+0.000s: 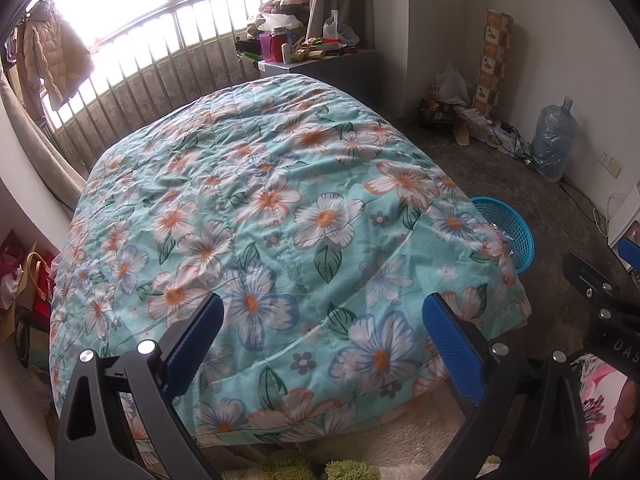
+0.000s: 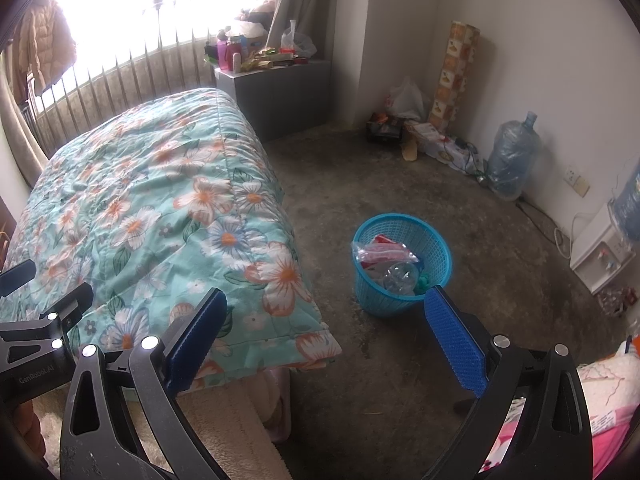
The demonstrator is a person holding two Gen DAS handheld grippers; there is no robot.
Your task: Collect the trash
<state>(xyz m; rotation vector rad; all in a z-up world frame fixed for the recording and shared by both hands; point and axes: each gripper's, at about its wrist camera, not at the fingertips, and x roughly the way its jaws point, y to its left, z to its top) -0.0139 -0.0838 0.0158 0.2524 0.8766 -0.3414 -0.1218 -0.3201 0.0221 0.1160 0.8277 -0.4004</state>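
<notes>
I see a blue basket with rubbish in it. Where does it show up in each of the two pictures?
Left wrist view: the blue basket sits at the right, half hidden behind the edge of the floral quilt.
Right wrist view: the blue basket stands in full view on the bare floor, right of centre, holding a clear bottle and wrappers.
Shared landmark: the big water jug against the right wall.

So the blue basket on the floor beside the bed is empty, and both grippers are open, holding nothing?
Not quite: the blue basket already holds trash, a clear plastic bottle and wrappers, as the right wrist view shows. It does stand beside the bed, and both grippers are open and hold nothing.
</notes>
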